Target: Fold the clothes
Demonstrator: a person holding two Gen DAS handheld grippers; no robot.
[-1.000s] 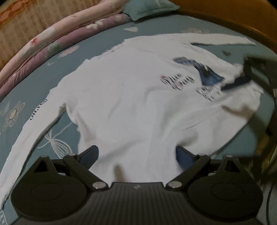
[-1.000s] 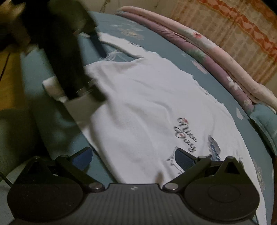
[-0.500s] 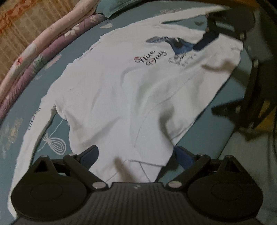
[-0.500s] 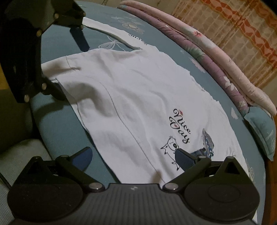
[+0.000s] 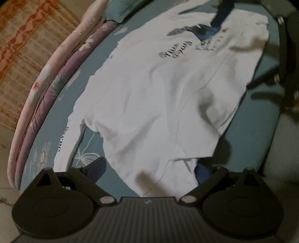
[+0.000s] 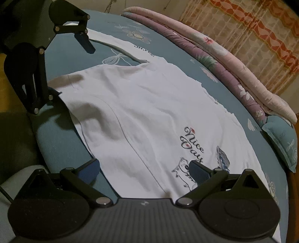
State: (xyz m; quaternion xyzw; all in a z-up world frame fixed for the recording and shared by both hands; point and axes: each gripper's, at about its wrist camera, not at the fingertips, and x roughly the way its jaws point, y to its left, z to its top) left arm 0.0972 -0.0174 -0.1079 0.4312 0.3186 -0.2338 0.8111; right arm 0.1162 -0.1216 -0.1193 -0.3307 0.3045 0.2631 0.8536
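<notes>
A white long-sleeved shirt (image 5: 149, 97) with a "Nice Day" print lies spread on the blue bed; it also shows in the right wrist view (image 6: 142, 112). One sleeve (image 5: 63, 142) stretches away to the left. My left gripper (image 5: 149, 168) is open over the shirt's hem corner, fingers on either side of it. My right gripper (image 6: 143, 170) is open over the shirt's near edge by the print. Each gripper shows in the other's view: the right one (image 5: 222, 16) at the top, the left one (image 6: 69, 61) at the upper left.
A rolled pink and purple quilt (image 6: 233, 61) runs along the far side of the bed. A teal pillow (image 6: 280, 138) lies at the head. The bed's near edge (image 6: 56, 142) drops off close to the shirt. A patterned curtain (image 5: 24, 43) hangs behind.
My left gripper has moved back toward the hem corner of the shirt. My right gripper has drawn closer to the shirt's edge near the print. Both stay open.
</notes>
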